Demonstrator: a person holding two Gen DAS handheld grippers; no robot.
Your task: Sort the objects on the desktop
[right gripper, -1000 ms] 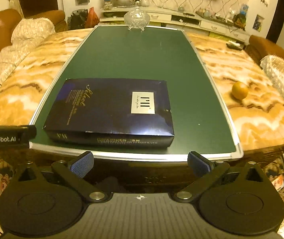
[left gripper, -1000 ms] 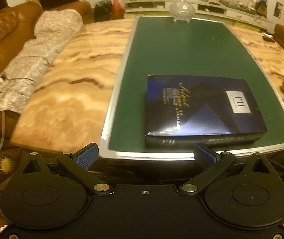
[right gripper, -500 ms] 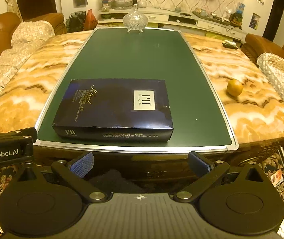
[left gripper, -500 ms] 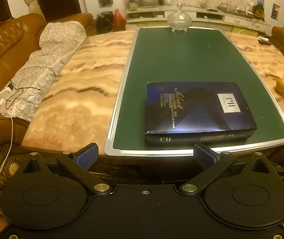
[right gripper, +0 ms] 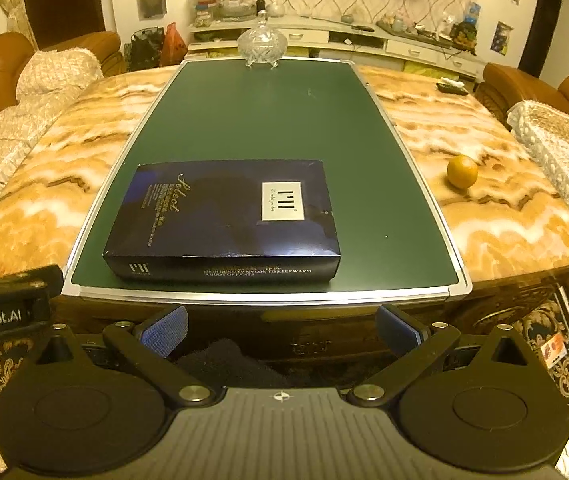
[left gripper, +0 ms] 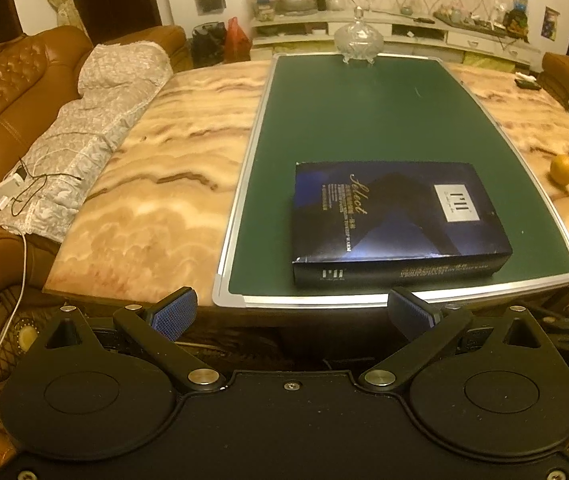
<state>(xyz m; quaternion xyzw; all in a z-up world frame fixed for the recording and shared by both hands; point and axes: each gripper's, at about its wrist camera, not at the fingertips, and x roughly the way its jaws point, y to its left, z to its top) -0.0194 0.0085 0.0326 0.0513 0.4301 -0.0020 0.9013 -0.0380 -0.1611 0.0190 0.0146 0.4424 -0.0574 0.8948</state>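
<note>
A dark blue flat box lies on the green board near its front edge; it also shows in the right wrist view on the board. My left gripper is open and empty, held off the table's front edge, short of the box. My right gripper is open and empty, also in front of the table edge. An orange sits on the marble table to the right of the board; it also shows in the left wrist view.
A lidded glass dish stands at the board's far end. The marble table has brown sofas on both sides, with a quilted cover on the left one. The left gripper's body shows at the left.
Both grippers have pulled back and up from the table, so the box and board look farther away. The jaws stayed open. Nothing on the table moved.
</note>
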